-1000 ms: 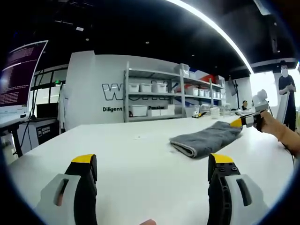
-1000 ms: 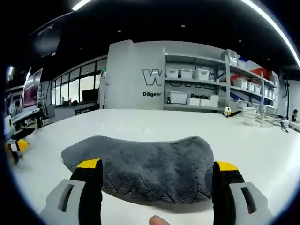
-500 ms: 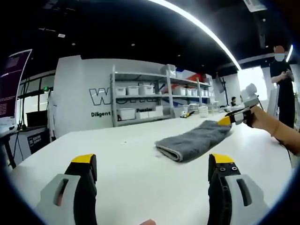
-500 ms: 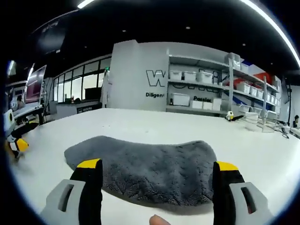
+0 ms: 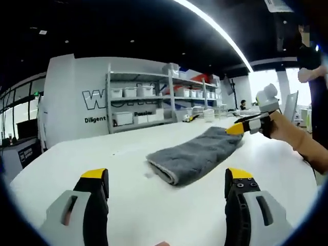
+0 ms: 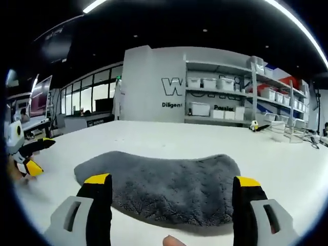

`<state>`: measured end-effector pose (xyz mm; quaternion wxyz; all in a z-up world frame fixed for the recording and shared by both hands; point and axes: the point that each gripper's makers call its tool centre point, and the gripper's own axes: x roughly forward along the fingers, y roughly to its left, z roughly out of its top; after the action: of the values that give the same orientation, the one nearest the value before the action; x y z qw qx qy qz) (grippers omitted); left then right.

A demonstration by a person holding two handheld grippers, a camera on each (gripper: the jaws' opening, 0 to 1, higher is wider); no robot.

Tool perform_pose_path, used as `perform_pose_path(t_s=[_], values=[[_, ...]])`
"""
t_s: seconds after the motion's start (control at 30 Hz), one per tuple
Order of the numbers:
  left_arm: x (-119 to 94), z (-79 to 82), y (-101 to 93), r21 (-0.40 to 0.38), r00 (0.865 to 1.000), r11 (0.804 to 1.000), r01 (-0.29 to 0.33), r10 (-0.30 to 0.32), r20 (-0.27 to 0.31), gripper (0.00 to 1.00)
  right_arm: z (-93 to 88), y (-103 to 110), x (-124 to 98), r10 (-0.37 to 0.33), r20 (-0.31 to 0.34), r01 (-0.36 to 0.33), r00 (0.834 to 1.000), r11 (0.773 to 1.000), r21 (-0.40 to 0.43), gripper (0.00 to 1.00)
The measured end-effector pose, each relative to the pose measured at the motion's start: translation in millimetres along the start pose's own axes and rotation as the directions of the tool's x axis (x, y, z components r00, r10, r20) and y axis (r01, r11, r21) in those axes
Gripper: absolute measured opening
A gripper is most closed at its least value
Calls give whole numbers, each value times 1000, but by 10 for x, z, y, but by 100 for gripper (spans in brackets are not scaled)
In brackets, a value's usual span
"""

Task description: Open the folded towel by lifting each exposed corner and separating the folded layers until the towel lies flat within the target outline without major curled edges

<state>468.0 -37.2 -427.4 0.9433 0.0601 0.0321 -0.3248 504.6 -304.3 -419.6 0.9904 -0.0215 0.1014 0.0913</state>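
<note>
Clearly both tongs, left gripper (image 5: 163, 187) and right gripper (image 6: 172, 192), gape empty; best pinch only the towel (image 6: 164, 184)'s top corner layer.

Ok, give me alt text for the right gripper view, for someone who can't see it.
A folded grey towel lies on a white table, just ahead of the open right tongs. The left tongs come in at the far left, and shelving with white bins stands behind.

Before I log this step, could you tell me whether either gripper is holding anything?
Nothing is held: the left gripper and right gripper are open, short of the folded towel.
</note>
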Motion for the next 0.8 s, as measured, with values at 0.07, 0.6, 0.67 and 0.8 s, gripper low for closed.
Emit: perform_pose_path(t_s=[0.07,0.6,0.67,0.8], values=[[135,-30,-83,14,999,1000,16,-16,-31,90,-7,32,1,10,-3,-10,1000,1000,-8,99],[598,-247,-313,104,993,993,49,-37,-109,53,-50,23,-66,31,1,-31,1000,998,62,99],[592,-319,-289,155,987,987,48,-24,-156,49,-41,33,-77,32,5,-32,999,998,57,99],[600,-312,-339,133,988,990,54,-34,-149,42,-25,58,-69,37,8,-37,999,998,55,99]])
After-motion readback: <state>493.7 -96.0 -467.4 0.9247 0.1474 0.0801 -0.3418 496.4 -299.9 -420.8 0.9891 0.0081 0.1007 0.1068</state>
